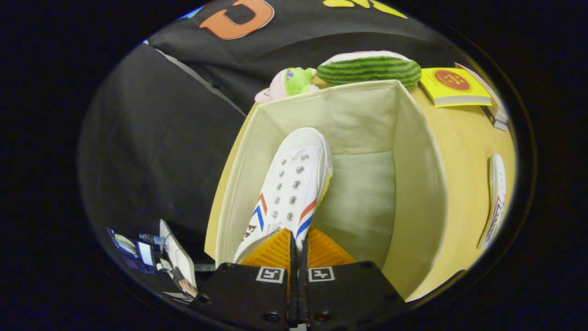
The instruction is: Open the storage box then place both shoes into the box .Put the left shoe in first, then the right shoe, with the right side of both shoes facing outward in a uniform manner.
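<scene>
A cream fabric storage box (413, 184) stands open on the yellow table (464, 151). A white canvas shoe (294, 184) with red and blue stripes and metal eyelets hangs inside the box, toe pointing toward the far wall, near the left wall. My gripper (297, 239) is shut on the shoe's heel edge, both fingers pressed close together on it. The second white shoe (495, 202) with the same stripes lies on the table to the right of the box.
Behind the box sit a watermelon-slice plush (370, 68) and a small pink and green plush toy (289, 83). A yellow book (452, 86) lies on other books at the table's far right. Black cloth hangs left of the table, with some equipment (151, 253) low down.
</scene>
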Motion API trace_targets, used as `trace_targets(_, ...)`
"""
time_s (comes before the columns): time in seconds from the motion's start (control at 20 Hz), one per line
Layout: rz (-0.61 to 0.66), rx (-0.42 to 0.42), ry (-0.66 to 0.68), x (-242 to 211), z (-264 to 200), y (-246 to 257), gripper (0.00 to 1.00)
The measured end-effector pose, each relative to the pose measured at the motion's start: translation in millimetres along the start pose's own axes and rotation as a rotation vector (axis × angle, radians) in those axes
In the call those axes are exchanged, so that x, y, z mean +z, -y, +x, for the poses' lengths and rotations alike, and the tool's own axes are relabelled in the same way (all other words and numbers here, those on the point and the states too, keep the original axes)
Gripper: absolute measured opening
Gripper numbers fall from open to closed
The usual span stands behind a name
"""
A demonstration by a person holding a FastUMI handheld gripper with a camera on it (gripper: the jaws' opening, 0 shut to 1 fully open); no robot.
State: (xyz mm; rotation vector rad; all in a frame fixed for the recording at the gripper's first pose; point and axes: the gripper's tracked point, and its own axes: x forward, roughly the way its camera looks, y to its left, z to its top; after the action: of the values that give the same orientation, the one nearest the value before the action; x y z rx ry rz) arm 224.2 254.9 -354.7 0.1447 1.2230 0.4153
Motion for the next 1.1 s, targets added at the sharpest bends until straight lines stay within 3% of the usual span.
trace_targets(0.1,-0.02,0.011,0.033,4.5,-12.3,-9.7,0.16)
trace_targets(0.15,-0.072,-0.024,0.056,9.3,-19.0,-5.3,0.38)
trace_targets(0.4,-0.299,-0.169,0.187,22.5,-82.0,11.2,1.0)
trace_targets(0.7,-0.262,-0.167,0.187,-0.3,-142.2,64.6,1.0)
trace_targets(1.1,-0.106,-0.308,0.159,-22.2,-186.2,214.3,1.0)
